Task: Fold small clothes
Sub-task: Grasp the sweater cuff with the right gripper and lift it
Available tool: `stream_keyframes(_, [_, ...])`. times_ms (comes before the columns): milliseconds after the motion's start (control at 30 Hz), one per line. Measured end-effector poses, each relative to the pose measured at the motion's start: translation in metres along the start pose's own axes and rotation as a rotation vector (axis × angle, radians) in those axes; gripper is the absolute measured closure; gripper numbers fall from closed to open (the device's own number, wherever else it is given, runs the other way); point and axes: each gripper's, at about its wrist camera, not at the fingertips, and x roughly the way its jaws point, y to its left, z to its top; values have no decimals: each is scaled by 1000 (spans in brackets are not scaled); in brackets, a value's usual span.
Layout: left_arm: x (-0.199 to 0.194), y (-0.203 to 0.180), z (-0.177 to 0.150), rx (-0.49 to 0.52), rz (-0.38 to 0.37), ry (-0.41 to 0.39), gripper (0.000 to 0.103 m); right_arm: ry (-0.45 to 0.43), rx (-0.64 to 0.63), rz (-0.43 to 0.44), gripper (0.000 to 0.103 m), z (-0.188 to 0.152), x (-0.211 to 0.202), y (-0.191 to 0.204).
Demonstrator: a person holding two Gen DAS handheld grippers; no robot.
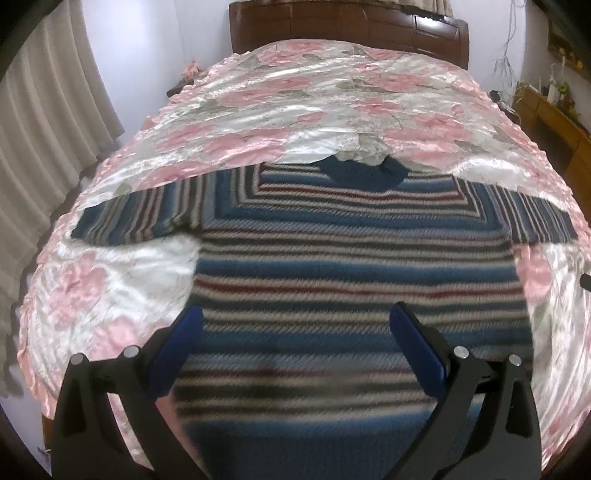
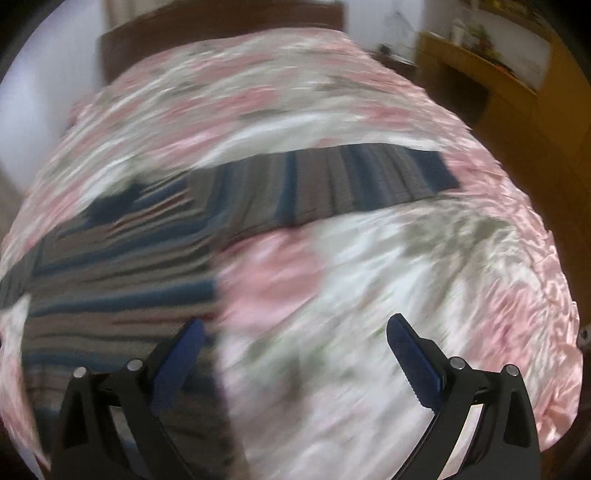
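Left gripper (image 1: 295, 325) spread wide, empty, above lower body of striped sweater (image 1: 351, 258). Right gripper (image 2: 295, 332) likewise wide apart, empty, over bedspread (image 2: 369, 277); sweater at its 9–12 o'clock, sleeve (image 2: 332, 181) outstretched. Headboard (image 1: 347, 29) at 12 o'clock.

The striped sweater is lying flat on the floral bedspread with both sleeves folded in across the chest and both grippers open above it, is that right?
Not quite. The striped sweater does lie flat on the floral bedspread, and the left gripper and right gripper are both open, but the sleeves are not folded in. The left wrist view shows both spread straight out to the sides.
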Motion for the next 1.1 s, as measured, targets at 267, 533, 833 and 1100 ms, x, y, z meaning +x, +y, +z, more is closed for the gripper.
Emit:
stream_keyframes(267, [52, -85, 54, 48, -35, -15, 3, 104, 192, -22, 4, 99, 92, -122])
stream_keyframes(533, [99, -115, 63, 60, -35, 19, 3, 210, 284, -34, 4, 133, 169, -173])
stream_keyframes(833, [129, -101, 59, 80, 31, 31, 3, 185, 402, 0, 37, 147, 200, -205])
stream_keyframes(1100, [140, -76, 55, 48, 48, 59, 3, 20, 305, -11, 91, 154, 162, -176])
